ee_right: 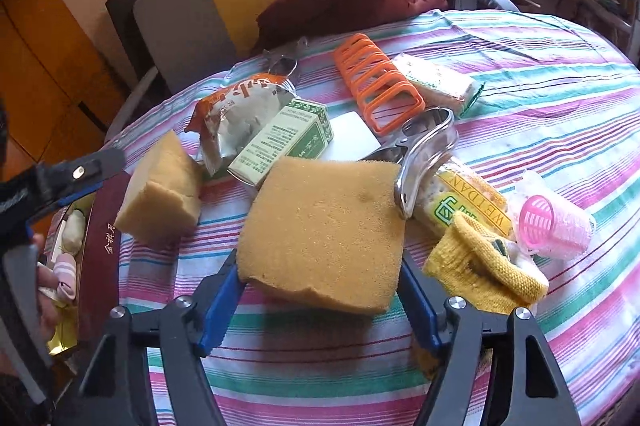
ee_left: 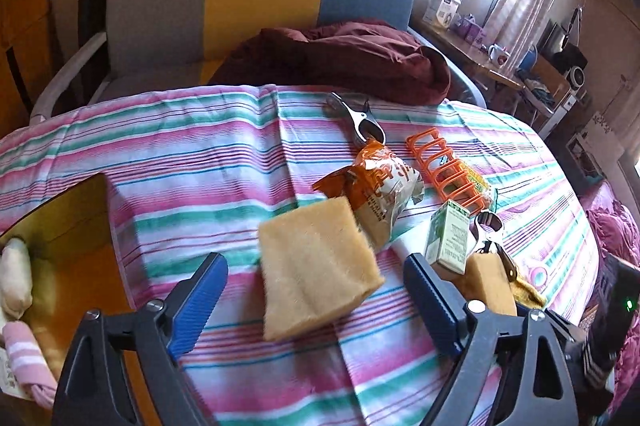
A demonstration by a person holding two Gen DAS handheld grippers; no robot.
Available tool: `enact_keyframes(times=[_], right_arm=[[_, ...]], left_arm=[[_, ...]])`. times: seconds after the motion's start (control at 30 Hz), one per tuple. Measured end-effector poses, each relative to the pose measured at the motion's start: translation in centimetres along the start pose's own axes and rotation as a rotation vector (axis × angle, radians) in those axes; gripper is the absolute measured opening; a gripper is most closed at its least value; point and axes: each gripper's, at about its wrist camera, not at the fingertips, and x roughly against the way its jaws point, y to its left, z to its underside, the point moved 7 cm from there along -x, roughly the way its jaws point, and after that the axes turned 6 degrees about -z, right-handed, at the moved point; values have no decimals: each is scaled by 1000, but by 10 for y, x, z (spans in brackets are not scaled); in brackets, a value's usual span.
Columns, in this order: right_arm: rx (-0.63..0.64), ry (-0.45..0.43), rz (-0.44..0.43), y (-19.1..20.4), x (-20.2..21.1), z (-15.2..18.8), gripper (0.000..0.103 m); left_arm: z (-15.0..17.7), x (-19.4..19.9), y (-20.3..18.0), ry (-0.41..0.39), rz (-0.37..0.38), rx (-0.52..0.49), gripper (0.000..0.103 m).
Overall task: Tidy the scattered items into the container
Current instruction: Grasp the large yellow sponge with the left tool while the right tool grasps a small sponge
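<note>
A small tan sponge [ee_left: 320, 266] [ee_right: 160, 194] rests on the striped tablecloth between the spread fingers of my open left gripper [ee_left: 316, 260], touching neither. A finger [ee_right: 100, 162] of that gripper shows at the left of the right wrist view. My right gripper [ee_right: 320, 266] is shut on a larger tan sponge [ee_right: 324, 226], held a little above the cloth. The container, a dark red box [ee_right: 100, 246] with a gold inside [ee_left: 68, 226], stands at the table's left edge. It holds rolled socks [ee_left: 24, 354] and other small items.
Around the sponges lie an orange snack bag [ee_right: 240, 114], a green carton [ee_right: 288, 142], an orange rack [ee_right: 380, 86], a metal press [ee_right: 424, 154], a yellow cloth [ee_right: 480, 274] and a pink curler [ee_right: 556, 226]. Behind the table is a chair with a maroon jacket [ee_left: 340, 58].
</note>
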Motion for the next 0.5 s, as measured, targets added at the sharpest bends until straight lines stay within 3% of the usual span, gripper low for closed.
enact_keyframes(times=[0.23, 0.3, 0.4, 0.5], right_arm=[[8, -11, -12, 1, 0, 0, 75], [7, -18, -16, 1, 0, 0, 75], [3, -24, -18, 0, 0, 1, 76], [14, -25, -8, 1, 0, 1, 74]], left_arm=[[-2, -29, -6, 46, -76, -44, 91], [0, -35, -4, 54, -96, -48, 86], [4, -41, -2, 78, -34, -4, 74], [7, -44, -4, 85, -23, -5, 74]])
